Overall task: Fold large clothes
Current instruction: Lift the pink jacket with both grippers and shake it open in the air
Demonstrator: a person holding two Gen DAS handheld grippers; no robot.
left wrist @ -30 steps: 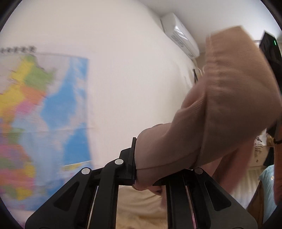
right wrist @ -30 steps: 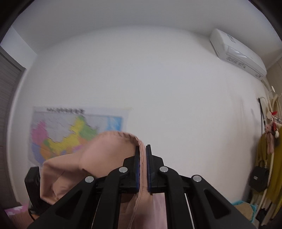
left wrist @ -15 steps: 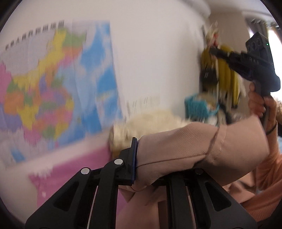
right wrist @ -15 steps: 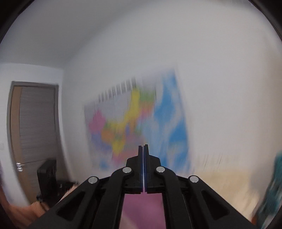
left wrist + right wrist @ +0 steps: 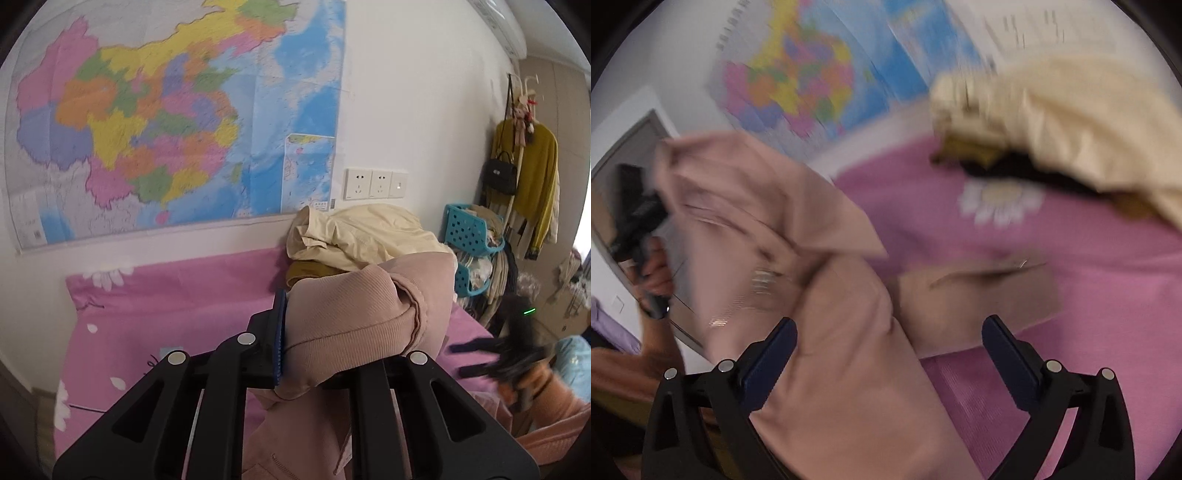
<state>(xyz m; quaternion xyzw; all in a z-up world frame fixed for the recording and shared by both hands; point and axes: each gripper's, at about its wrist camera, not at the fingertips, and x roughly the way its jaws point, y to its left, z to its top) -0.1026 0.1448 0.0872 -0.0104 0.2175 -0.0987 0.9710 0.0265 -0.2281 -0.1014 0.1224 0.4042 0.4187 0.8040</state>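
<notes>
Two hand-held grippers work one dusty-pink garment (image 5: 354, 317) over a bed spread with a pink flowered sheet (image 5: 177, 295). We see the left gripper (image 5: 314, 332) clamped on a thick ribbed fold of that garment, its blue pad pressed against the cloth, the bunched fabric rising above the fingers and trailing down toward the near edge of the bed. From the right wrist view, the right gripper (image 5: 890, 354) stands with its jaws wide apart, having just been opening; the pink cloth lies between and under its blue pads (image 5: 768, 362) without being pinched, and it spreads leftward in blurred folds to where a hand (image 5: 655, 273) holds the other tool. Part of the garment lies flat on the sheet near the bed's middle, beside a white daisy print (image 5: 1001, 203). At the far edge of the bed, against the wall, we note a heap of cream clothing (image 5: 362, 232) resting on darker mustard fabric. Behind it hang a coloured wall map (image 5: 177, 122) and a row of white sockets (image 5: 375, 184). Off the bed's far right corner stand turquoise baskets (image 5: 472, 229) and a rack with a mustard sweater (image 5: 535, 173) and a black bag (image 5: 500, 173).
</notes>
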